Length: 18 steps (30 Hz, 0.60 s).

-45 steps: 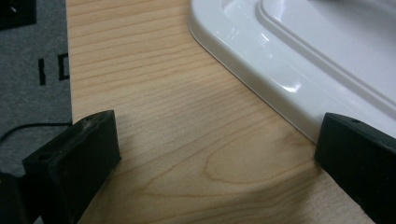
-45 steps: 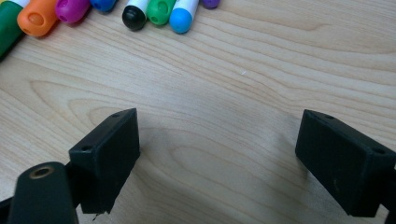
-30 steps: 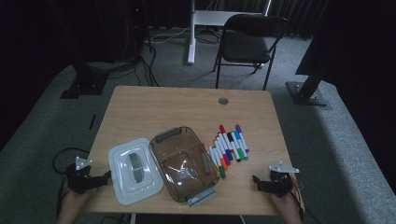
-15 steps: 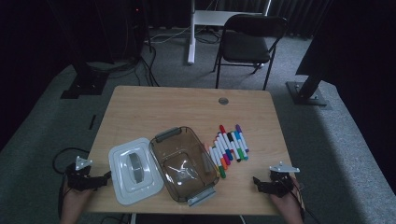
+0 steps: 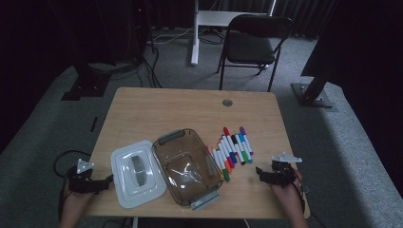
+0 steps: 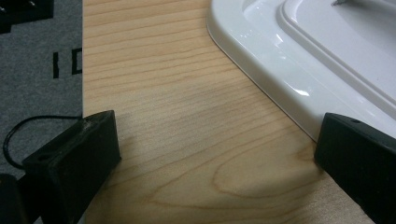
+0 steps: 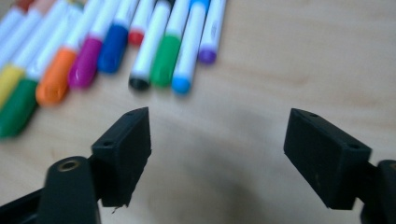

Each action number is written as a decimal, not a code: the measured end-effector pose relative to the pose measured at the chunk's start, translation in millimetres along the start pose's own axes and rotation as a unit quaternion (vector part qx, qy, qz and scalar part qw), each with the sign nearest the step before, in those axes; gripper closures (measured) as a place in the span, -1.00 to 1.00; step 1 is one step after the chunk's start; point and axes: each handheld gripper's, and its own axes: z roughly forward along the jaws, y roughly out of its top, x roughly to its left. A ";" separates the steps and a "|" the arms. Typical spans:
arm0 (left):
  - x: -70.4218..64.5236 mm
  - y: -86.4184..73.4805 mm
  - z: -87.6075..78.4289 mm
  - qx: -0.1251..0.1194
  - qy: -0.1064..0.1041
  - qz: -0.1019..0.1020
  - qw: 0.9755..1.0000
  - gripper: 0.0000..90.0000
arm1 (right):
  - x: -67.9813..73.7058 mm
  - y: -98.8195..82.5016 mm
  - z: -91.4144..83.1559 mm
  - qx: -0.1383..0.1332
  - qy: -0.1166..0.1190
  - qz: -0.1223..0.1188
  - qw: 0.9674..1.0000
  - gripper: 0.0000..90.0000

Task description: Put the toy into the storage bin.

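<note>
A light wooden table (image 5: 190, 104) carries a clear brown plastic container (image 5: 186, 166), with a white rectangular lid (image 5: 137, 172) touching its left side and a row of coloured felt-tip markers (image 5: 232, 149) just to its right. The right gripper (image 7: 217, 140), near the markers, has just been narrowing its jaws, which stand apart with nothing between them. The left gripper (image 6: 210, 154) rests open beside the lid's corner.

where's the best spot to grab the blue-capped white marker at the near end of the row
Probably the white barrel of the blue-capped white marker, from above, jaws across its width. It lies flat, pressed beside the green-capped marker, so little side room. The right gripper, jaws just closing with nothing between them, is nearest.
</note>
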 end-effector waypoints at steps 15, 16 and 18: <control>0.0 -0.1 0.0 0.000 0.000 0.000 1.000 -0.99 | -3.6 66.8 33.1 -0.008 -0.006 0.007 1.000 -0.04; 0.0 -0.1 0.1 -0.001 0.000 0.000 1.000 -0.99 | -4.8 69.4 36.8 -0.005 -0.003 0.009 1.000 -0.04; 0.0 -0.1 0.0 0.000 0.000 0.000 1.000 -0.99 | -7.5 73.9 43.9 -0.001 0.003 0.021 1.000 0.02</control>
